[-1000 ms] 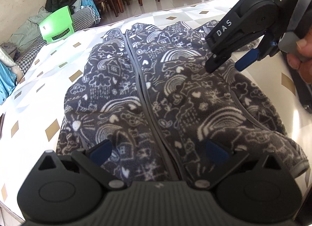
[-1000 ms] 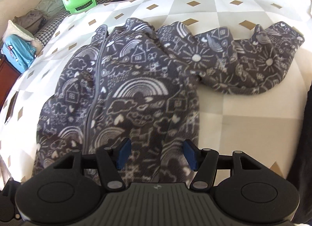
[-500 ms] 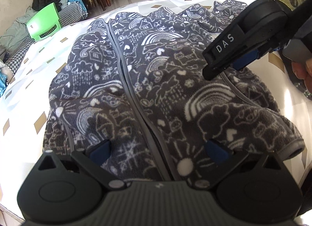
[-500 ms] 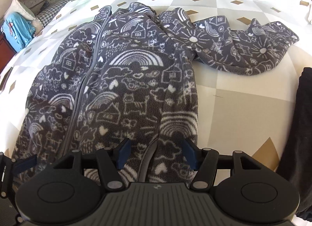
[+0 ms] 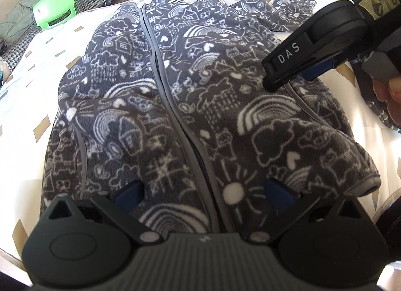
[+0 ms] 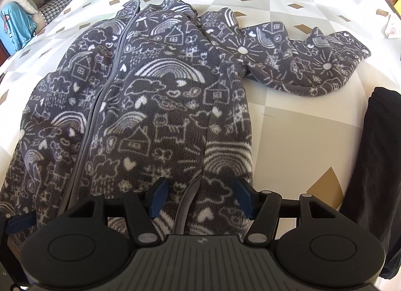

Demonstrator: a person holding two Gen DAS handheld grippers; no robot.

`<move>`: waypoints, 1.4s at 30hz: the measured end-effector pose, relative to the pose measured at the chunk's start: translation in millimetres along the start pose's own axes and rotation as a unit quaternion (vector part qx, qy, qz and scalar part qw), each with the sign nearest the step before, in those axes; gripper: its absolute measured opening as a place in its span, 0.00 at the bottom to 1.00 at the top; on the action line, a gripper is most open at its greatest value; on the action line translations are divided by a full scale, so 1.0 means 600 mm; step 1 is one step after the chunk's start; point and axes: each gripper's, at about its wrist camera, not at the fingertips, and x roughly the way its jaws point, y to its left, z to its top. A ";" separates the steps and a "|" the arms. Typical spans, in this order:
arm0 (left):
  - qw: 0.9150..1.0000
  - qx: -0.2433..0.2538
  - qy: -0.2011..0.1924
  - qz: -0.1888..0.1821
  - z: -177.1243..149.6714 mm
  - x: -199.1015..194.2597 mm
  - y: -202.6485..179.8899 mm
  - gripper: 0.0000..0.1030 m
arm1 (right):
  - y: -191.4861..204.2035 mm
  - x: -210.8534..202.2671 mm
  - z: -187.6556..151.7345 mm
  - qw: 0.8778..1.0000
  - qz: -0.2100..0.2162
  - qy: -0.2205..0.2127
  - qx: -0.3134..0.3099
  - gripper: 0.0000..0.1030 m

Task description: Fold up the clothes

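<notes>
A dark grey fleece jacket (image 5: 200,95) with white doodles lies flat on the covered surface (image 6: 300,128), zip up the middle. One sleeve (image 6: 300,65) stretches out to the right. My left gripper (image 5: 204,194) hangs open over the near end of the jacket, its blue pads either side of the zip and clear of the fleece. My right gripper (image 6: 200,198) is also open, straddling a grey seam on the jacket's right half near its side edge. In the left wrist view the right gripper (image 5: 285,79) points down at the fleece, held by a hand (image 5: 391,95).
A green plastic chair (image 5: 55,5) and a sofa with clothes (image 5: 15,22) stand beyond the far edge. A black cloth (image 6: 376,153) hangs at the right edge, a white paper (image 6: 392,27) lies far right, and a blue bag (image 6: 15,30) sits at the left.
Both grippers have tipped further down and drawn back toward the near end of the jacket. The right gripper sank a little toward the fleece. The jaws keep the same width.
</notes>
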 end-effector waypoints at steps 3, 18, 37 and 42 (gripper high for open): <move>1.000 -0.022 0.016 -0.015 0.002 0.003 0.014 1.00 | -0.004 0.002 0.005 1.000 0.005 0.006 0.006 0.56; 0.996 -0.083 -0.022 0.021 0.034 -0.013 0.075 1.00 | 0.008 -0.010 0.012 0.999 -0.019 -0.042 0.019 0.62; 0.990 -0.120 0.007 0.069 0.109 0.010 0.220 1.00 | 0.098 0.008 0.054 0.997 0.078 -0.015 -0.012 0.62; 0.989 -0.133 0.022 0.056 0.133 0.033 0.281 1.00 | 0.114 0.002 0.082 0.995 0.089 -0.008 -0.041 0.62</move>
